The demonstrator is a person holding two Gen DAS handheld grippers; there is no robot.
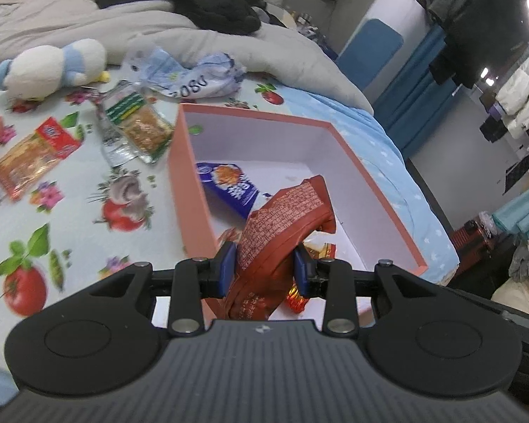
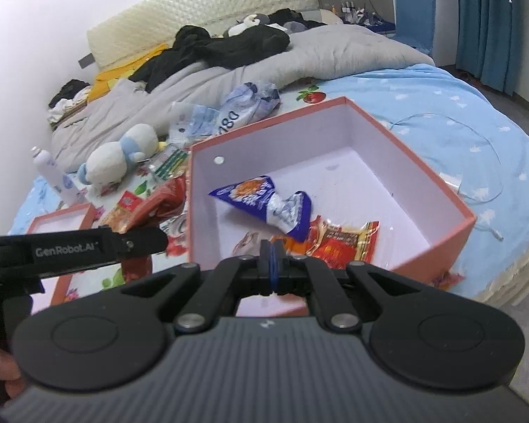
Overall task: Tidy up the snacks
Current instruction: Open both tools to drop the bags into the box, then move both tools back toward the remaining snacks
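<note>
— What do the left tongs (image 1: 264, 264) hold?
— A brown-red snack packet (image 1: 282, 218), clamped between blue pads over the pink box (image 1: 190, 190).
— And inside the box?
— A blue-and-white packet (image 1: 229, 187); more snacks (image 1: 137, 127) lie on the bed (image 1: 70, 190) beside a plush toy (image 1: 53, 67).

Two pink boxes (image 2: 423, 162) (image 2: 58, 216), one plush toy (image 2: 116, 155), two claws (image 1: 264, 268) (image 2: 274, 264), one white bottle (image 2: 51, 172)

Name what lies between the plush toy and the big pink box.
In the left wrist view, a green-labelled snack packet lies on the fruit-print sheet between the plush toy and the pink box.
</note>
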